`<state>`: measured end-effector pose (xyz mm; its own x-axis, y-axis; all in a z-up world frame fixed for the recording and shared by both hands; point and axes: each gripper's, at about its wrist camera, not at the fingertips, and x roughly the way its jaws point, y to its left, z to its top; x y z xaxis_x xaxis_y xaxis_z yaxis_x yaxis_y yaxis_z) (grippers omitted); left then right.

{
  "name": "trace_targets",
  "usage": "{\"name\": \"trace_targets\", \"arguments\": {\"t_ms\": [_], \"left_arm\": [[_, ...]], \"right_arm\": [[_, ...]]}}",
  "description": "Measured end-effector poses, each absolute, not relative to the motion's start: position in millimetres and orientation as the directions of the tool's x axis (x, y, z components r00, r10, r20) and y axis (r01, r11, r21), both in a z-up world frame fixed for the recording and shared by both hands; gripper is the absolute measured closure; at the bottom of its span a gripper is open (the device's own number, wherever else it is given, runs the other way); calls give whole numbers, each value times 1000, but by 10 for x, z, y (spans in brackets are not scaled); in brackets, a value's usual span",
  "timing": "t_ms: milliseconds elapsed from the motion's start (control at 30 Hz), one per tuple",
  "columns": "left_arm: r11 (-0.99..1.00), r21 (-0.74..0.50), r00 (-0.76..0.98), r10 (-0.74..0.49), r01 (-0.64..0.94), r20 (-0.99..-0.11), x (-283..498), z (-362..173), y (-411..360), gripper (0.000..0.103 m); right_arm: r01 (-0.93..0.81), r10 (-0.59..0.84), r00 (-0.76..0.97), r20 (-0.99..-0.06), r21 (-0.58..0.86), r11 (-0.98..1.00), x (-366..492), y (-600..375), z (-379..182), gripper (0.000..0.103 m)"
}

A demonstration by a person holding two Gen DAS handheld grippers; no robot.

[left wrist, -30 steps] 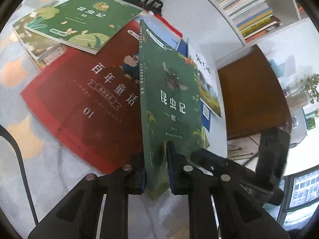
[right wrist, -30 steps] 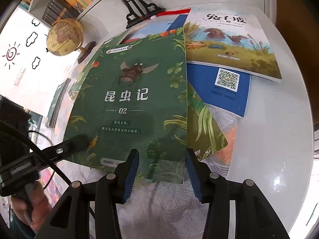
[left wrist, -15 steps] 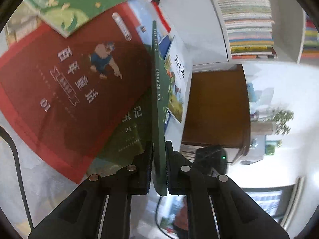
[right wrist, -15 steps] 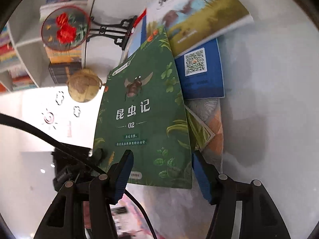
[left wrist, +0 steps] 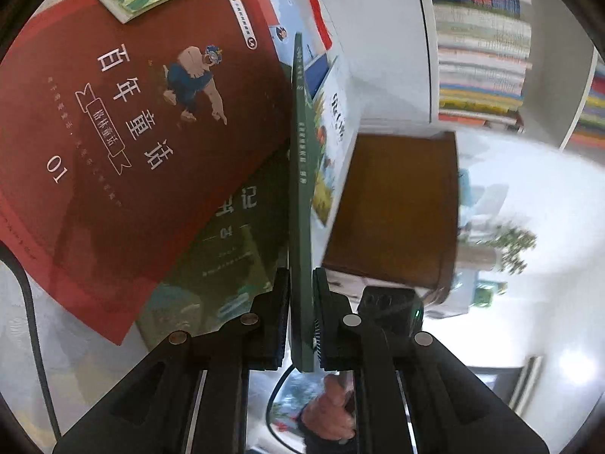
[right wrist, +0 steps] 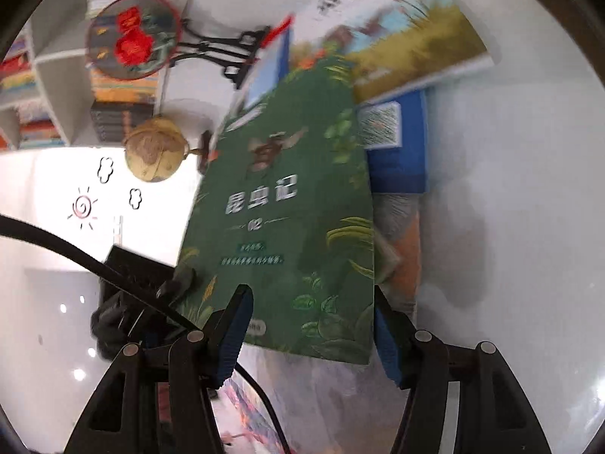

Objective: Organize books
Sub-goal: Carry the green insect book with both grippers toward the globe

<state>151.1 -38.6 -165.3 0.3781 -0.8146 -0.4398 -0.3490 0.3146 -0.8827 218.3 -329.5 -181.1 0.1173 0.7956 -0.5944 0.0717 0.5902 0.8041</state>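
My left gripper [left wrist: 301, 302] is shut on the lower edge of a green insect book marked 02 [left wrist: 300, 189], which I see edge-on, standing up off the pile. In the right wrist view the same book [right wrist: 295, 227] shows its cover. My right gripper [right wrist: 310, 325] is open, its blue pads [right wrist: 234, 333] on either side of the book's bottom edge, not pressing it. The left gripper's black finger [right wrist: 177, 283] clamps the book's lower left edge. A red book marked 01 [left wrist: 132, 132] lies flat to the left, partly over another green book [left wrist: 227, 257].
A grassy picture book [right wrist: 397, 38] and a blue book with a QR code [right wrist: 397, 143] lie on the white table [right wrist: 510, 189]. A globe [right wrist: 155, 151] and a round embroidered fan on a black stand [right wrist: 132, 38] stand behind. A brown cabinet [left wrist: 397, 208] and bookshelves [left wrist: 480, 56] are beyond.
The left gripper has rolled, so the green book went from showing its cover to edge-on. The right gripper's jaws have spread wider and it has turned and shifted along the book's bottom edge.
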Motion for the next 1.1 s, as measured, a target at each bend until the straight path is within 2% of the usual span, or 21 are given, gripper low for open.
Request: {"name": "trace_targets", "arguments": {"t_ms": [100, 200, 333, 400, 467, 533, 600, 633, 767, 800, 833, 867, 933, 967, 1033, 1100], "left_arm": [[286, -898, 373, -835, -333, -405, 1496, -1629, -360, 94], [291, -898, 369, -836, -330, -407, 1510, -1608, -371, 94], [292, -894, 371, -832, -339, -412, 1505, -1630, -338, 94], [281, -895, 372, -835, -346, -406, 1501, -1649, -350, 94], [252, -900, 381, -840, -355, -385, 1488, -1674, -359, 94], [225, -904, 390, -844, -364, -367, 1470, -1695, -354, 94], [223, -907, 391, -846, -358, -363, 1465, -1685, -363, 95], [218, -908, 393, -847, -358, -358, 1465, -1682, -363, 95], [216, -910, 391, -849, -355, -355, 1484, -1667, -383, 95], [218, -909, 391, -849, -356, -357, 1486, -1667, -386, 95], [228, -906, 390, -845, -357, -366, 1487, -1662, -386, 95], [248, -902, 391, -836, -354, -384, 1485, -1652, -380, 95], [329, -877, 387, -802, -351, -455, 1477, -1617, -368, 94], [384, -854, 381, -775, -351, -505, 1457, -1618, -351, 87], [404, -843, 379, -762, -355, -525, 1423, -1658, -331, 81], [376, -849, 384, -770, -371, -509, 1375, -1753, -297, 80]], "right_arm": [[42, 828, 119, -548, 836, 547, 2161, -3350, -1746, 43], [53, 845, 117, -522, 853, 520, 2207, -3357, -1846, 45], [62, 893, 168, -418, 908, 414, 2238, -3399, -1878, 69], [35, 899, 176, -400, 916, 400, 2222, -3382, -1820, 69], [-2, 889, 157, -430, 900, 436, 2185, -3323, -1757, 69], [3, 878, 118, -465, 884, 468, 2181, -3245, -1803, 69], [43, 883, 101, -459, 888, 457, 2180, -3210, -1898, 65], [74, 893, 99, -439, 898, 434, 2181, -3214, -1963, 62], [174, 945, 158, -287, 950, 259, 2271, -3208, -2172, 62], [181, 948, 177, -265, 955, 233, 2295, -3206, -2188, 65], [178, 948, 196, -252, 959, 218, 2306, -3209, -2173, 81], [162, 946, 212, -245, 963, 213, 2313, -3206, -2128, 86], [120, 935, 213, -283, 957, 263, 2306, -3187, -2010, 92], [92, 926, 207, -316, 948, 304, 2293, -3170, -1931, 92], [52, 911, 201, -360, 933, 357, 2256, -3138, -1813, 93], [39, 905, 196, -378, 925, 378, 2213, -3140, -1747, 93]]}}
